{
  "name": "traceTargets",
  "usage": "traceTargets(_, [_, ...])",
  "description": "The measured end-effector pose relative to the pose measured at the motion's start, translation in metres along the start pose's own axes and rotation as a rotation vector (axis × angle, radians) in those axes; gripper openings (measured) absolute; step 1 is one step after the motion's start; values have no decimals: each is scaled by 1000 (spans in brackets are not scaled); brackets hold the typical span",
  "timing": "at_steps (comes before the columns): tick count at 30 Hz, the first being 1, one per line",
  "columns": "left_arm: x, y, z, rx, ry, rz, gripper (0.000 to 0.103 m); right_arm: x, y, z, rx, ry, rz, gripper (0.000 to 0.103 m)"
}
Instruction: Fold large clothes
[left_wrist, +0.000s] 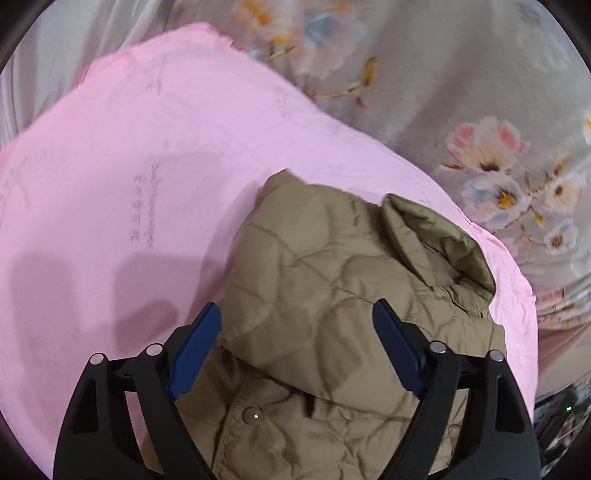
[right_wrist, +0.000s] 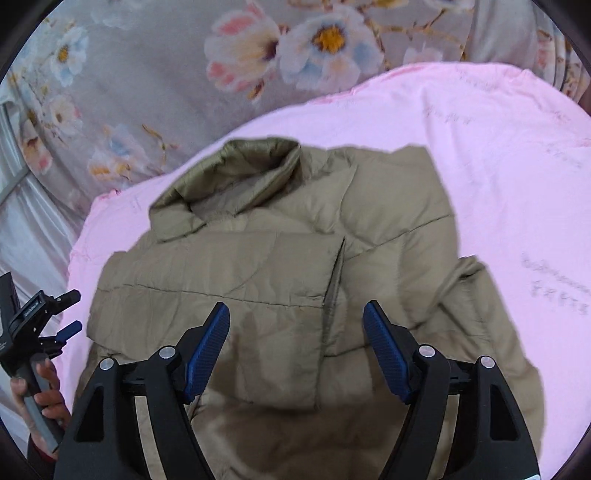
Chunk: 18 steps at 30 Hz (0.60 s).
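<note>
A khaki quilted jacket (left_wrist: 317, 295) lies on a pink sheet (left_wrist: 129, 166), its collar (left_wrist: 436, 243) standing up at the right. A snap button (left_wrist: 255, 415) shows near the bottom. My left gripper (left_wrist: 295, 310) hovers open over the jacket, with fabric below its blue pads (left_wrist: 195, 350) but nothing pinched. In the right wrist view the jacket (right_wrist: 258, 288) has one panel folded across its front, and its collar (right_wrist: 236, 173) is at the far side. My right gripper (right_wrist: 295, 308) is open above it and holds nothing. The left gripper (right_wrist: 74, 312) shows at the left edge, off the jacket.
The pink sheet (right_wrist: 498, 184) rests on a grey floral bedcover (right_wrist: 147, 74), also seen in the left wrist view as the floral bedcover (left_wrist: 461, 92). A person's hand (right_wrist: 48, 398) grips the left tool's handle. Pale satin fabric (right_wrist: 29, 229) lies at the left. Dark clutter (left_wrist: 561, 417) sits beyond the sheet's right edge.
</note>
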<state>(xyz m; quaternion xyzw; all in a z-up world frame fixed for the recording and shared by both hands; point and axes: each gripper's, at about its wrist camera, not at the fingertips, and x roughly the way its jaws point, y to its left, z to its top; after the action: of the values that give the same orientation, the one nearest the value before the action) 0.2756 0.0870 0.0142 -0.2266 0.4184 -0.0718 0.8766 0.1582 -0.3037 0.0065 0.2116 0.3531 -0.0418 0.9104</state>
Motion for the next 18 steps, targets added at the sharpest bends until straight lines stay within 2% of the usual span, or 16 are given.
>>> traceTargets(1, [5, 5, 0, -19, 17, -10, 77, 8, 3, 0, -6, 18, -14, 68])
traceTargets(2, [8, 7, 0, -31, 28, -9, 72, 14, 7, 0, -24, 22, -28, 57])
traceTargets(3, [8, 9, 0, -35, 31, -15, 70, 16, 12, 1, -55, 23, -29, 26])
traceTargets(4, [6, 7, 2, -33, 24, -10, 70, 16, 17, 4, -80, 25, -42, 11])
traceTargets(5, [1, 2, 4, -22, 5, -14, 69, 9, 23, 11, -100, 10, -41, 10])
traceTargets(9, [-15, -26, 18, 41, -49, -42, 69, -48, 45, 44, -159, -171, 11, 7])
traceTargets(12, [-10, -47, 21, 106, -44, 13, 69, -77, 57, 55, -223, -256, -7, 7])
traceTargets(13, [1, -54, 16, 151, -34, 87, 67, -79, 56, 53, -240, -266, -31, 7])
traceTargets(15, [19, -56, 8, 200, -18, 178, 52, -63, 49, 43, -259, -234, -92, 7])
traceTargets(16, [32, -53, 1, 211, -1, 223, 51, -51, 42, 38, -252, -204, -108, 7])
traceTargets(18, [45, -41, -11, 214, 9, 248, 52, -20, 25, 27, -216, -117, -127, 7])
